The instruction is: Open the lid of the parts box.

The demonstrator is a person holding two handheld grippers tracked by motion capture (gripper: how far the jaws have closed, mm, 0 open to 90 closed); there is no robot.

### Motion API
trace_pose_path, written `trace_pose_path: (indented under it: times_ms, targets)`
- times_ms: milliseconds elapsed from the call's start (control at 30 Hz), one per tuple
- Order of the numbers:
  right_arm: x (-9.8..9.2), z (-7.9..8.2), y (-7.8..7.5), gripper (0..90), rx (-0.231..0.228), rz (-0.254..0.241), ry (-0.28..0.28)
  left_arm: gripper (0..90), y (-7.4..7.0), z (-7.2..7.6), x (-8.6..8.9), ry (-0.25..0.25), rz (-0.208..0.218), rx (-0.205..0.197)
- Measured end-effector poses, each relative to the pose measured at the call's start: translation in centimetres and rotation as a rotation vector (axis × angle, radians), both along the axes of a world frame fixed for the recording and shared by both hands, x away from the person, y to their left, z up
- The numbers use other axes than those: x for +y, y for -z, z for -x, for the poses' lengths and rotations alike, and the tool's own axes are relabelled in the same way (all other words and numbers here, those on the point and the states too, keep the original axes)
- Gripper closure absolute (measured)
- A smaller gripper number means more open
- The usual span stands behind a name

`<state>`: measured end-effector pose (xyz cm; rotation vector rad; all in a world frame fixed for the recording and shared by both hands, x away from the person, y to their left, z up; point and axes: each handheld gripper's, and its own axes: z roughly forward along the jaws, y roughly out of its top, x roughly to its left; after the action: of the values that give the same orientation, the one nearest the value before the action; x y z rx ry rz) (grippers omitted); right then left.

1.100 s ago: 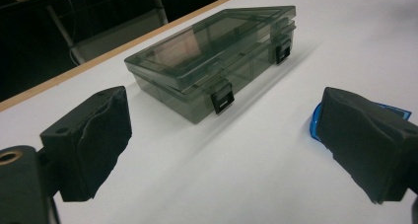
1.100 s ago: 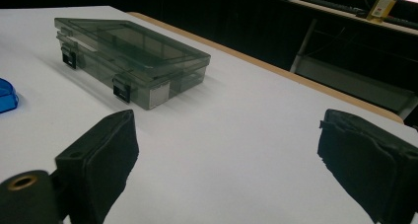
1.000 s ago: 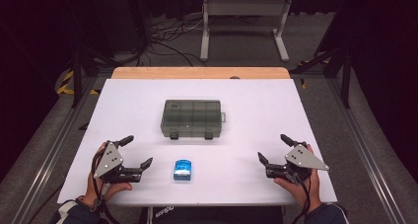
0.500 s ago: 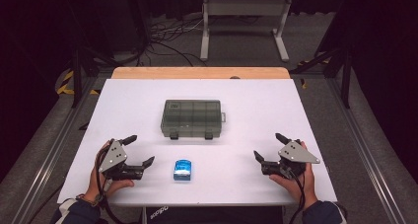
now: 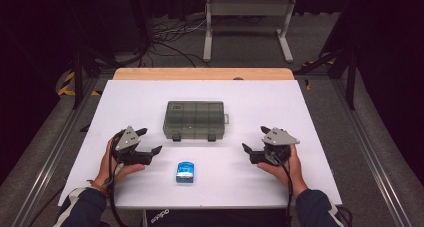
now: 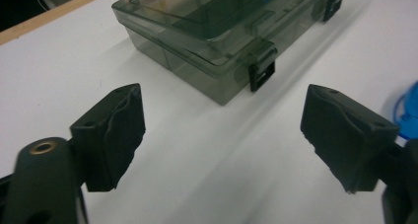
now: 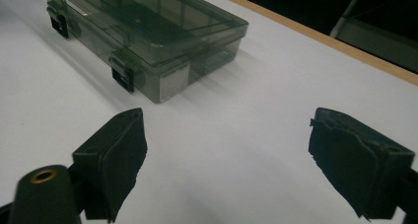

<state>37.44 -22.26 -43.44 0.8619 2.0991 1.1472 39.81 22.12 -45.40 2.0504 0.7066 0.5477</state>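
A smoky grey plastic compartment box (image 5: 195, 120) lies shut in the middle of the white table (image 5: 300, 112), its two black latches facing me. In front of it sits a small blue object (image 5: 185, 171). My left gripper (image 5: 149, 141) is open above the table, left of the blue object, and points at the box (image 6: 217, 31); the blue object (image 6: 408, 110) shows at the right edge of its view. My right gripper (image 5: 255, 139) is open on the box's right, with the box (image 7: 148, 36) ahead of its jaws. Neither gripper (image 6: 224, 135) (image 7: 229, 150) has anything between its jaws.
The table's far edge is a strip of bare wood (image 5: 200, 73). Beyond it stand a metal frame (image 5: 247, 17) and loose cables (image 5: 165, 34) on a dark floor. Rails (image 5: 47, 162) run along both sides of the table.
Both grippers have moved inward and a little forward toward the box. Their jaws stay open.
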Motion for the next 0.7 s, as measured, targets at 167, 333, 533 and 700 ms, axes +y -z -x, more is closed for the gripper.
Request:
trace_pose_path:
  times_ms: [167, 333, 533, 700]
  targets:
    - [3.3, -2.1, 0.0, 21.1, 0.038, 0.003, -0.064, 25.4, -0.1, -1.8, -1.2, 0.008, -0.028, 0.030]
    - [6.4, -3.8, 0.9, 28.9, 0.092, 0.038, -0.092, 33.7, 0.0, -3.3, -1.9, 0.018, -0.017, 0.059]
    - [7.0, -4.8, 1.5, 36.1, 0.127, 0.033, -0.097, 39.8, 0.4, -3.7, -2.2, 0.029, -0.039, 0.066]
    - [7.0, -5.0, 1.6, 39.9, 0.139, 0.018, -0.101, 43.3, 0.4, -3.8, -2.1, 0.037, -0.033, 0.068]
